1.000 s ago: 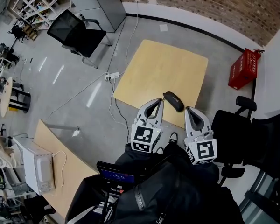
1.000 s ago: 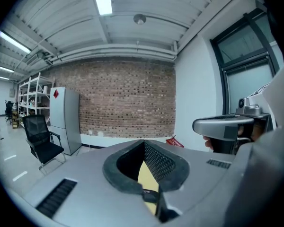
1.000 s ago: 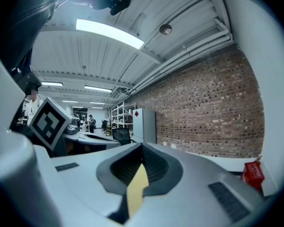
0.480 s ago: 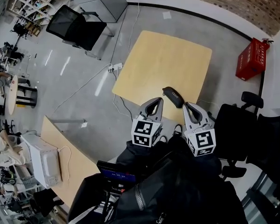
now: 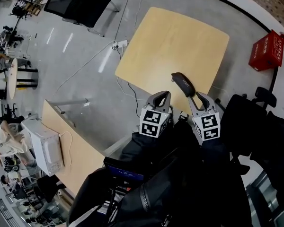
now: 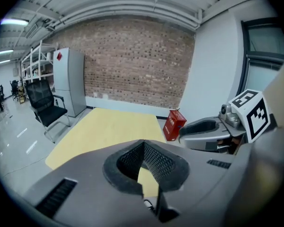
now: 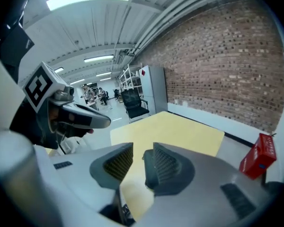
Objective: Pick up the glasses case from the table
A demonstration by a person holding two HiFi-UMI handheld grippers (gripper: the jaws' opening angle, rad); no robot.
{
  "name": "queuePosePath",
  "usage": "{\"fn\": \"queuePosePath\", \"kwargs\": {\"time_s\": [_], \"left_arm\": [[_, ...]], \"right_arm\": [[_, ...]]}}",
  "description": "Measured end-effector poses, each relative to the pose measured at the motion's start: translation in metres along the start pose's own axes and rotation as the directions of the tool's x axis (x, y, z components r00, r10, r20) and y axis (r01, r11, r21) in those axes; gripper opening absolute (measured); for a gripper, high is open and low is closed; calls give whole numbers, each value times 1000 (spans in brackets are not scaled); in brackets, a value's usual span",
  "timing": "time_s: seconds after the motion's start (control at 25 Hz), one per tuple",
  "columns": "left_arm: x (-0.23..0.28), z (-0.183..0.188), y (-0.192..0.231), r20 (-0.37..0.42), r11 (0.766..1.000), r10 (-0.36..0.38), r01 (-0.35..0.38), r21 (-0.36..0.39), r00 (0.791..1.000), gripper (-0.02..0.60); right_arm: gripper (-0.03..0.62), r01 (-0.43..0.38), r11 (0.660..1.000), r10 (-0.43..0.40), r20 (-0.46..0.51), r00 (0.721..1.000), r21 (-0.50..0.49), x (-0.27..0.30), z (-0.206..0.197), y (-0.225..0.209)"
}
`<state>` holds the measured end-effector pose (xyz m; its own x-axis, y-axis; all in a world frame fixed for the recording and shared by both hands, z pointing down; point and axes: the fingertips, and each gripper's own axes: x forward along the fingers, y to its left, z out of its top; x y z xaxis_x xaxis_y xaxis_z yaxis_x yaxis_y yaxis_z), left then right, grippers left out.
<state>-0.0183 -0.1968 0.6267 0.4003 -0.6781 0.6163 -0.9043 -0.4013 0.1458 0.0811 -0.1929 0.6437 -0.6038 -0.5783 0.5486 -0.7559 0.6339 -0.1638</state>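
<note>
left gripper (image 5: 164, 96): jaws clenched at the tips (image 6: 142, 145), nothing held; sits at the near table edge.
right gripper (image 5: 202, 98): jaws opening (image 7: 138, 157), gap between the pads, pads press on nothing.
case (image 5: 183, 83): black, lies flat on the table, just ahead of the right gripper and slightly to its left; ahead and right of the left gripper; touches neither.
table (image 5: 175, 37): pale wood, stretches ahead of both grippers.
crate (image 5: 269, 51): red, on the floor, well off to the right gripper's right, past the table corner.
chair (image 5: 78, 6): black, far ahead-left of the left gripper.
</note>
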Motion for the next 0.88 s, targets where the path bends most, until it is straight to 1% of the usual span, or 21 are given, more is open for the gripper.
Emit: {"fn": "queuePosePath", "kwargs": {"time_s": [0.16, 0.28, 0.4, 0.52, 0.68, 0.8, 0.88], "left_arm": [[22, -30, 9, -68, 1000, -24, 23, -15, 997, 0], [36, -55, 13, -112, 998, -53, 48, -43, 992, 0], [41, -78, 24, -162, 998, -54, 46, -51, 985, 0], [44, -95, 31, -197, 997, -59, 46, -69, 979, 0], [47, -109, 32, -207, 993, -85, 66, -99, 975, 0], [45, -118, 35, -229, 992, -91, 68, -106, 969, 0], [46, -122, 37, -229, 993, -88, 67, -99, 969, 0]], "right_arm": [[161, -27, 1000, 26, -90, 996, -8, 31, -29, -5], [195, -30, 999, 26, -150, 988, -21, 51, -48, -10], [225, -22, 999, 15, -213, 977, -31, 70, -65, -14], [255, -19, 999, 5, -280, 960, -49, 86, -86, -19], [287, -29, 997, 2, -352, 936, -72, 105, -107, -25], [312, -31, 997, 0, -418, 909, -68, 118, -123, -29], [333, -33, 998, 5, -447, 895, -55, 128, -132, -33]]}}
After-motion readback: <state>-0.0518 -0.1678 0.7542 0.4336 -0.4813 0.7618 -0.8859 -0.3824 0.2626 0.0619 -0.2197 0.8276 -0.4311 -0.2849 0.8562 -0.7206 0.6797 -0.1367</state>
